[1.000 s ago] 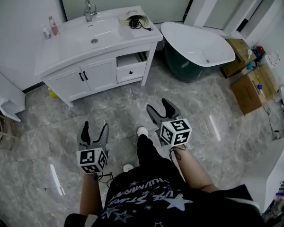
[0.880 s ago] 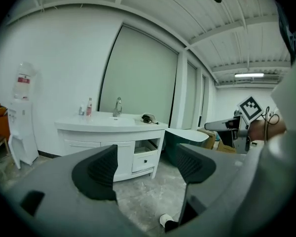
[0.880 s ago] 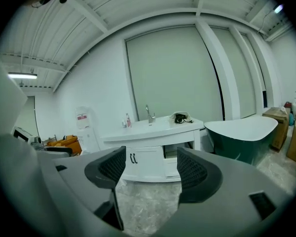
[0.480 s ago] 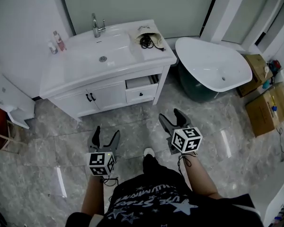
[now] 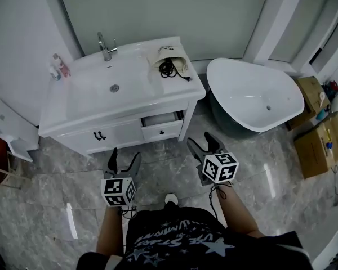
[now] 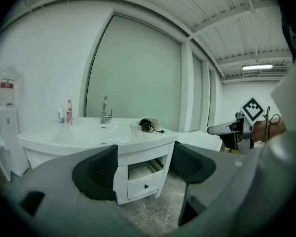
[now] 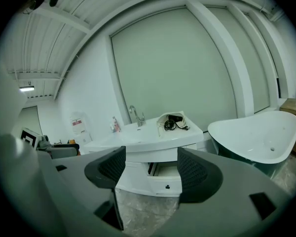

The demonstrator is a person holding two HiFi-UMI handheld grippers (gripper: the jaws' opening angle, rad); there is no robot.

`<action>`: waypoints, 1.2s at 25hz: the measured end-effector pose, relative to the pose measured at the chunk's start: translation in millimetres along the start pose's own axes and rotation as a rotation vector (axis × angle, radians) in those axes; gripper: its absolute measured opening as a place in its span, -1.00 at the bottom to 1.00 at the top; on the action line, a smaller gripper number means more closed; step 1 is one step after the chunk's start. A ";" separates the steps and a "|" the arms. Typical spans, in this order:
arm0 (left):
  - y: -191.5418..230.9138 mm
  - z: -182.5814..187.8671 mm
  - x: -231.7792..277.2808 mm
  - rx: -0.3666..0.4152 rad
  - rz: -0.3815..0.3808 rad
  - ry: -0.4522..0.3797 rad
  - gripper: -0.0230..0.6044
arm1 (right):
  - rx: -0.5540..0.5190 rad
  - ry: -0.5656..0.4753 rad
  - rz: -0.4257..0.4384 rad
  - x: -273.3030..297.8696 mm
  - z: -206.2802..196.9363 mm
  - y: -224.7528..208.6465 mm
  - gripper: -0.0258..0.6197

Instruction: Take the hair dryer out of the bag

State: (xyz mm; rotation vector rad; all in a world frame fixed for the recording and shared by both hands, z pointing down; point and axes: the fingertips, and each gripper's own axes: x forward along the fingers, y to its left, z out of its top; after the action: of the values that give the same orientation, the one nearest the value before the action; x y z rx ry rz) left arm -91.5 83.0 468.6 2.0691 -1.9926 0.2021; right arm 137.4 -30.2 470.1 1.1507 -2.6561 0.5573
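A cream cloth bag [image 5: 170, 59] lies on the right end of the white vanity top [image 5: 129, 103], with the black hair dryer [image 5: 168, 68] and its cord showing at the bag's mouth. The bag [image 6: 151, 124] appears small and far in the left gripper view, and the bag [image 7: 173, 120] shows the same way in the right gripper view. My left gripper [image 5: 125, 156] and right gripper [image 5: 200, 139] hover over the floor in front of the vanity, well short of it. Both are open, with nothing between their jaws.
The vanity has a sink, a faucet [image 5: 105, 45], small bottles [image 5: 57, 66] at its left and a drawer [image 5: 160, 126] pulled partly out. A white bathtub [image 5: 256, 97] stands to the right, with cardboard boxes [image 5: 318, 145] beyond it. A low white cabinet [image 5: 5, 129] is at the left.
The person has walked toward the vanity, so it and the bag are nearer. Both grippers came forward with the body and stayed open.
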 end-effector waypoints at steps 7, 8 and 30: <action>2.8 14.1 32.8 -0.016 0.016 -0.001 0.22 | -0.015 0.042 0.045 33.3 2.1 -3.2 0.04; 4.0 15.7 37.0 -0.017 0.014 0.000 0.22 | -0.018 0.047 0.049 38.5 2.6 -2.4 0.04; 67.6 77.0 289.0 0.096 -0.170 0.042 0.22 | -0.008 0.070 -0.047 224.4 87.7 -86.5 0.04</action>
State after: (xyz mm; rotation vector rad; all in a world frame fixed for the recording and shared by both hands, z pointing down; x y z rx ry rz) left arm -150.8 -217.6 481.6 2.2601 -1.8039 0.3101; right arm 45.9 -268.9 484.7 1.1659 -2.5637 0.5667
